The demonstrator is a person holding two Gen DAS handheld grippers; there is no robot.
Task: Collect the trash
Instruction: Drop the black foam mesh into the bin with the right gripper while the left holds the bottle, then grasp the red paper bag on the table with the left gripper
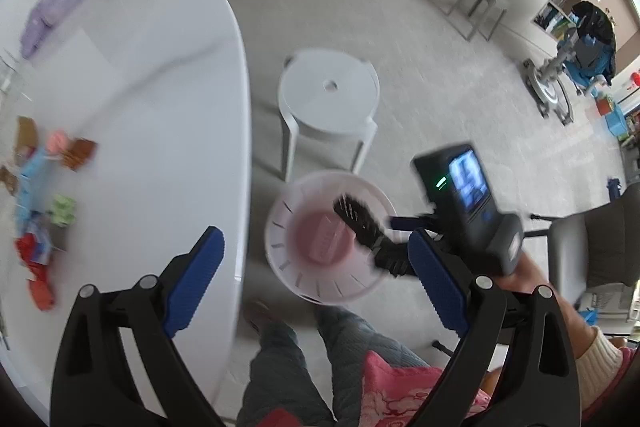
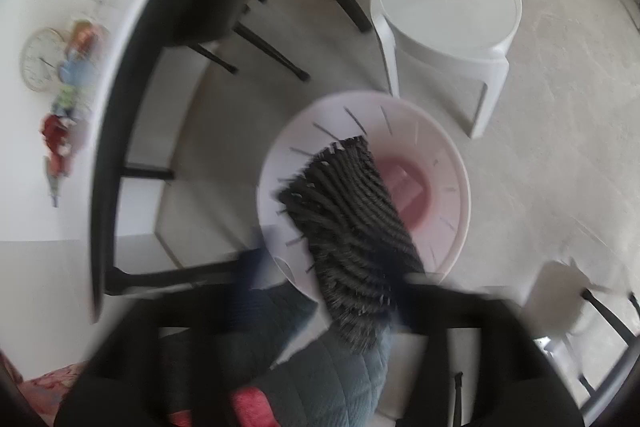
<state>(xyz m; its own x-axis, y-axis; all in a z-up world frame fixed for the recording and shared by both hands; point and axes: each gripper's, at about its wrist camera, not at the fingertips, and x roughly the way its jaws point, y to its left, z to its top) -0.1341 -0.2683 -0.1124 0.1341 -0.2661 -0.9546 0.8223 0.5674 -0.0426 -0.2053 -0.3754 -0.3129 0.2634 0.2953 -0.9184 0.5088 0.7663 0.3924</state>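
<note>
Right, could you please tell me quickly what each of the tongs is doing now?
Left tongs: open, empty.
Right tongs: open, with the black bristly piece between them, above the white bin.

The left gripper [image 1: 316, 283] has black arms, blue ribbed pads and silver screws (person wears quilted grey-blue trousers, cream cuff).
</note>
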